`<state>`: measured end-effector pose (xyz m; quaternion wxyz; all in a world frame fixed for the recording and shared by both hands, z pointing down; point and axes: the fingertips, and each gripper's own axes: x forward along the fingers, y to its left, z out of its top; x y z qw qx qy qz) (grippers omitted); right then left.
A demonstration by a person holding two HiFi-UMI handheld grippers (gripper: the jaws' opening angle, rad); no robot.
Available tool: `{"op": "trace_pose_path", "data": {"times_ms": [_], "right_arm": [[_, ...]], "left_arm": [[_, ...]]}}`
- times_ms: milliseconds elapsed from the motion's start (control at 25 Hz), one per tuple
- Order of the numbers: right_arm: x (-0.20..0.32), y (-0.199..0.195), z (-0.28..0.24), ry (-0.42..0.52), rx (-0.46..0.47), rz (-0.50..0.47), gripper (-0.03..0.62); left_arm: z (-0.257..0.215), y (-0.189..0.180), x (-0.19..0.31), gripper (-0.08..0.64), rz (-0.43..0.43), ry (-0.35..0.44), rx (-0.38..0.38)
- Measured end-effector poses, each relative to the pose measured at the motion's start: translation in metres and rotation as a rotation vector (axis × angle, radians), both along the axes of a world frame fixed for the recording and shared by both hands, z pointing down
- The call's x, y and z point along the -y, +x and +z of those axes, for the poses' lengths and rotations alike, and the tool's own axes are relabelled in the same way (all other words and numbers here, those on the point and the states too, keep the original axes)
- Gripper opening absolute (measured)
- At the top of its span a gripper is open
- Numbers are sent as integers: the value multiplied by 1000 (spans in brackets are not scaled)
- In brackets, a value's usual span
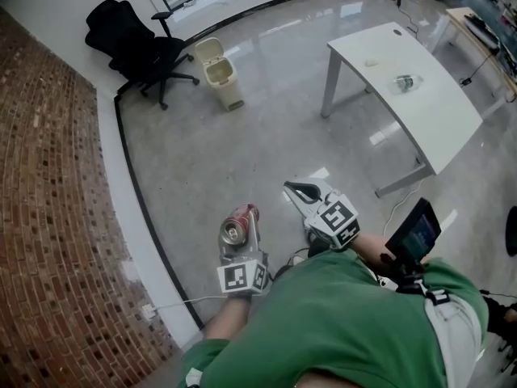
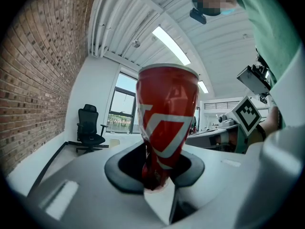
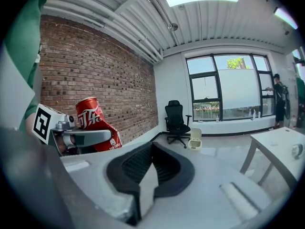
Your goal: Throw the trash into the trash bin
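— How many cans?
— One: a red can [image 2: 167, 113], pinched in the left gripper [image 1: 242, 234]. The right gripper [image 1: 300, 192] has its jaws pressed together, empty.
— Bins?
— One trash bin [image 1: 220, 73], well apart from the can, just beside one office chair [image 1: 137, 47]. One table [image 1: 436, 111] bears one bottle [image 1: 408, 82].

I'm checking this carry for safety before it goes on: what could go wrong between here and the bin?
1. The left gripper pinches the crushed red can only at its narrow end, so it may slip or tip out on the way.
2. The trash bin stands far across the floor beside the office chair, and its opening looks small; a throw from here would likely miss.
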<state>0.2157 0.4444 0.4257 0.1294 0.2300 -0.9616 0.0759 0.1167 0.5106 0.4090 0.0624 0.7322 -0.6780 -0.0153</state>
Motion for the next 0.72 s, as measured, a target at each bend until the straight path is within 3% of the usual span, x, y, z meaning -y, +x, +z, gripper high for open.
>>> {"op": "trace_pose_path", "data": {"times_ms": [720], "right_arm": [[160,21,9,-28,28,-16,3]], "left_arm": [[-3,12,157,100,-68,-30,43]]}}
